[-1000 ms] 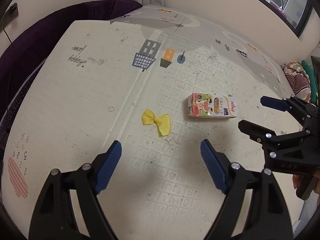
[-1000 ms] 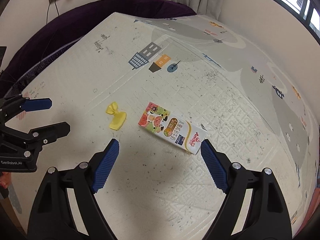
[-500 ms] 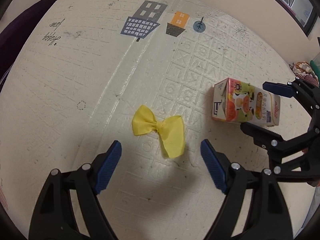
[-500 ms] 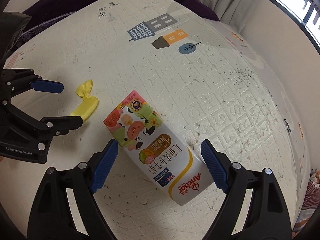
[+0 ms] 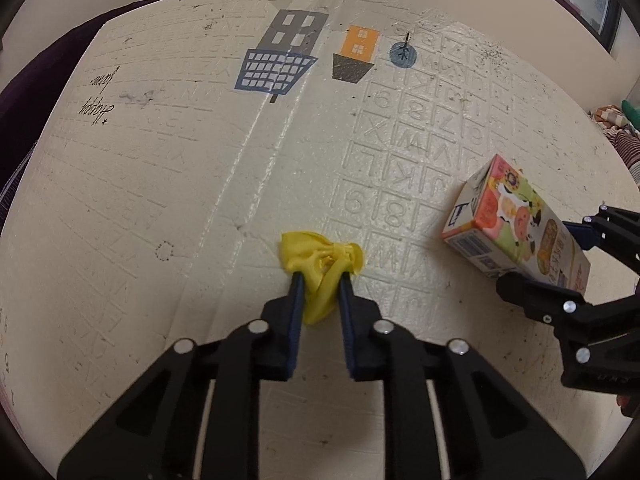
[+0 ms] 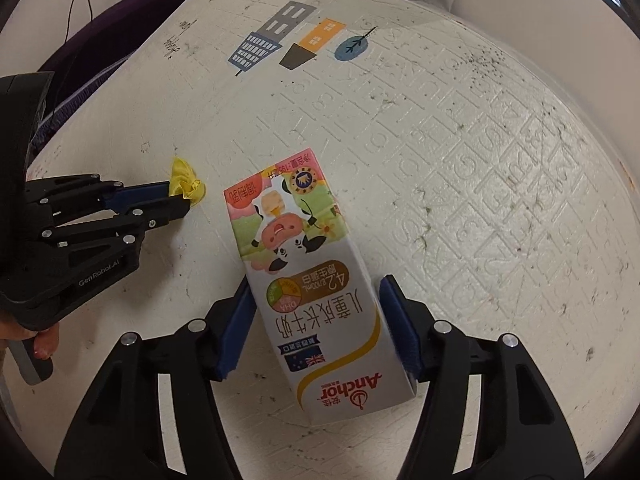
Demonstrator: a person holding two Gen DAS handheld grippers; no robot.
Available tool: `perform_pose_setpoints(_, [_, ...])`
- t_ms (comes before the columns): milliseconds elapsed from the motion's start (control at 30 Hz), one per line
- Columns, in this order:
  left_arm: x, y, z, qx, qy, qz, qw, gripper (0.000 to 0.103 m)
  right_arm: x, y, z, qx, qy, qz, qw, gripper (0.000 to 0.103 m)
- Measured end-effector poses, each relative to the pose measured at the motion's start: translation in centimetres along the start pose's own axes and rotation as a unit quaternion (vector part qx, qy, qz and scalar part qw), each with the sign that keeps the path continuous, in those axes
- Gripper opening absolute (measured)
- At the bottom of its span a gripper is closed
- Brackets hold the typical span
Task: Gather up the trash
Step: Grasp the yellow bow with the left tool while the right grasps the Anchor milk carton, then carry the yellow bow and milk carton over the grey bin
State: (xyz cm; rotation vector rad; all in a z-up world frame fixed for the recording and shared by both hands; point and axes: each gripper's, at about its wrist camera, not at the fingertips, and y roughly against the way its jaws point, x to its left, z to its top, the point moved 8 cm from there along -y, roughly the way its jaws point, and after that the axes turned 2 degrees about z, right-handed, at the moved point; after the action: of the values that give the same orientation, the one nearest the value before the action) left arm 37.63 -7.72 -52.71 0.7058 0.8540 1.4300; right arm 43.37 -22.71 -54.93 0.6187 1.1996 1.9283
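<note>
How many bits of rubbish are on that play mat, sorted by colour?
Yellow: 1, the yellow ribbon bow, pinched in the left gripper as its jaws close.
Multicoloured: 1, the milk carton, between the closing jaws of the right gripper.
Total: 2

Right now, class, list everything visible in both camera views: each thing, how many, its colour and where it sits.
yellow bow: one, yellow, crumpled between the left gripper's closing jaws on the mat.
milk carton: one, white with a cartoon cow, lying between the right gripper's closing jaws.
play mat: one, cream, printed buildings, embossed letters.
purple cushion: one, beyond the mat.
left gripper: one, black, blue pads.
right gripper: one, black, blue pads.
hand: partly visible, holding the left gripper.
</note>
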Motion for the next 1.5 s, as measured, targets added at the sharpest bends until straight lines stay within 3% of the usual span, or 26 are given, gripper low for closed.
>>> perform_pose_setpoints(67, [0.3,0.2,-0.1,0.0,0.0,-0.004,1.0,0.01,0.5,0.4,-0.6,0.0,-0.021,0.004,1.0,0.059])
perform_pose_setpoints(267, [1.0,2.1,-1.8,0.012,0.011,-0.008,0.9998,0.008,2.6,2.4,-2.1,-0.001,-0.076,0.018,0.997,0.058])
perform_pose_setpoints(533, [0.8,9.7,-6.1,0.03,0.02,-0.006,0.9993,0.008,5.4,8.7,-3.2,-0.007,-0.139,0.037,0.99,0.058])
perform_pose_setpoints(667, [-0.8,13.6,-5.5,0.033,0.027,-0.004,0.9991,0.008,6.6,12.5,-1.7,-0.013,-0.157,0.039,0.987,0.058])
perform_pose_setpoints(1033, [-0.9,26.1,-0.6,-0.023,0.017,-0.011,0.9995,0.008,11.9,26.0,0.6,-0.049,-0.14,0.014,0.989,0.058])
perform_pose_setpoints(1233, [-1.9,33.3,-1.4,-0.041,-0.003,-0.039,0.9984,0.008,14.5,33.6,0.0,-0.078,-0.153,-0.001,0.985,0.058])
perform_pose_setpoints(1500, [-5.5,40.3,-2.9,-0.063,-0.033,-0.063,0.9954,0.008,16.7,41.6,-4.1,-0.101,-0.161,-0.006,0.982,0.058])
